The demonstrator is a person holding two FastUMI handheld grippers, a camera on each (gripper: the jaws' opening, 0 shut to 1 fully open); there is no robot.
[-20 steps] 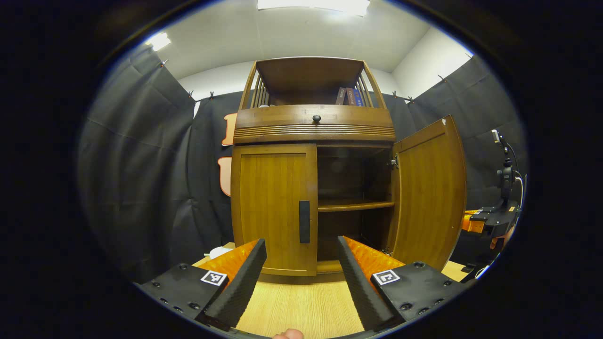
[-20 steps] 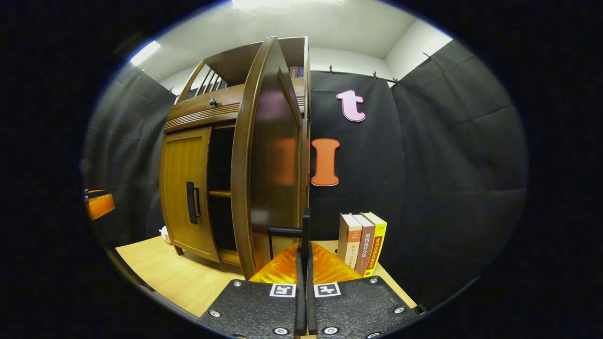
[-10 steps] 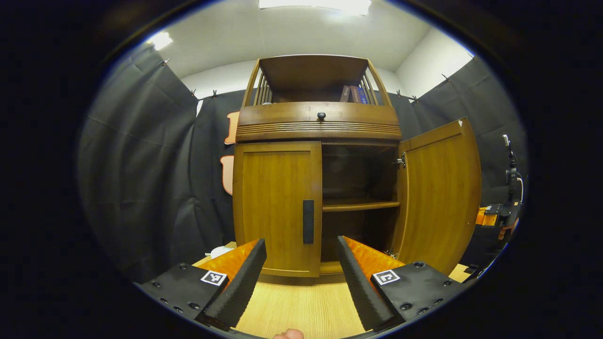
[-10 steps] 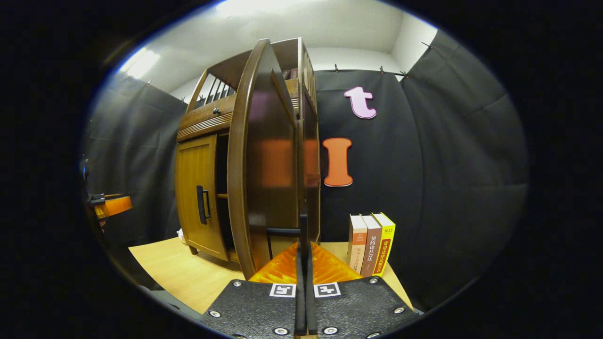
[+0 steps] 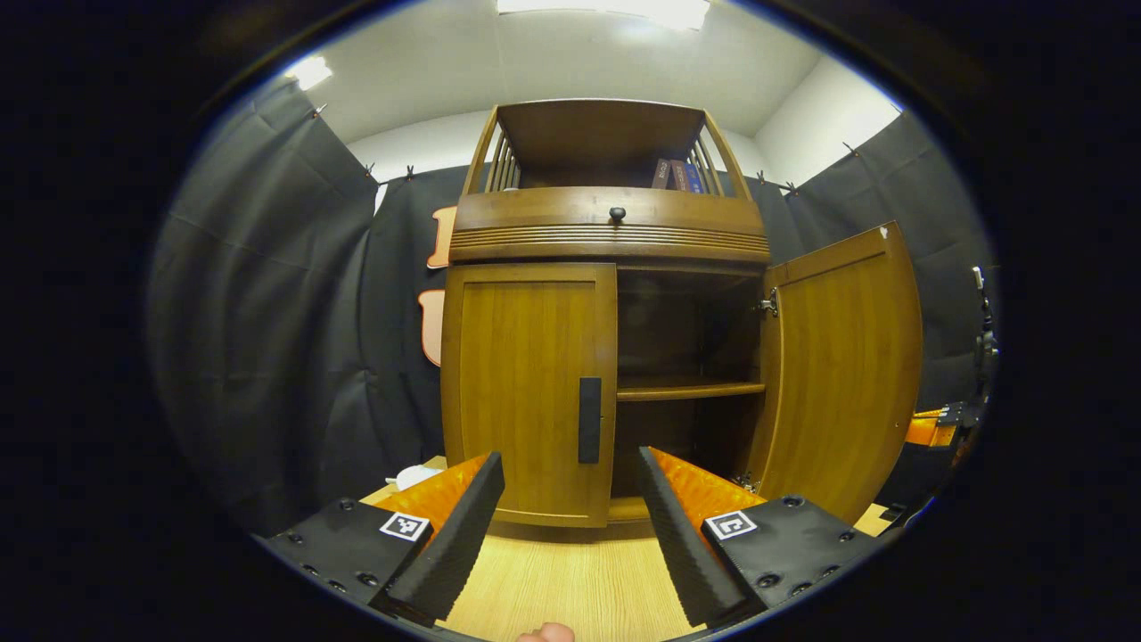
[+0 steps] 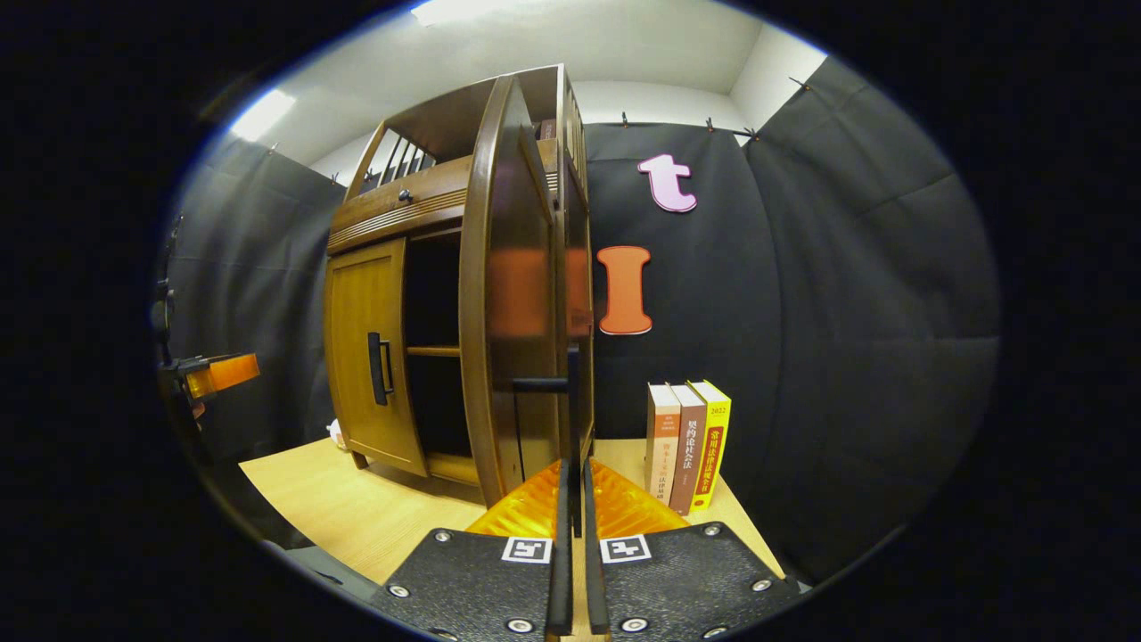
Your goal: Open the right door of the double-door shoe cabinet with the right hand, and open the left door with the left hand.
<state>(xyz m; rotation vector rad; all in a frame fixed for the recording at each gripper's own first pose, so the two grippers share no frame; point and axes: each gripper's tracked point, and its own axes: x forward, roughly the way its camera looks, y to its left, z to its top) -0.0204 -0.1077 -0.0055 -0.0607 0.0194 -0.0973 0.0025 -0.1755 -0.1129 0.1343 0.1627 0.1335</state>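
The wooden shoe cabinet (image 5: 606,232) stands on a light table. Its left door (image 5: 526,392) is closed, with a dark upright handle (image 5: 589,419) at its inner edge. My left gripper (image 5: 570,499) is open, low in front of that handle and short of the door. The right door (image 5: 847,374) is swung wide, baring an inner shelf (image 5: 686,390). In the right gripper view that door (image 6: 517,312) shows edge-on. My right gripper (image 6: 573,486) is shut on its handle (image 6: 571,392), the bar running down between the fingertips. The left gripper (image 6: 214,374) shows far left.
Three books (image 6: 686,446) stand upright on the table (image 6: 357,508) just right of the open door. More books (image 5: 673,174) sit on the cabinet's top shelf. A small white object (image 5: 412,475) lies by the cabinet's left foot. A drawer knob (image 5: 616,214) sits above the doors.
The right door has swung a little wider with my right gripper on its handle. The left gripper has drifted slightly, the cabinet sitting a bit larger and more to the right in its view.
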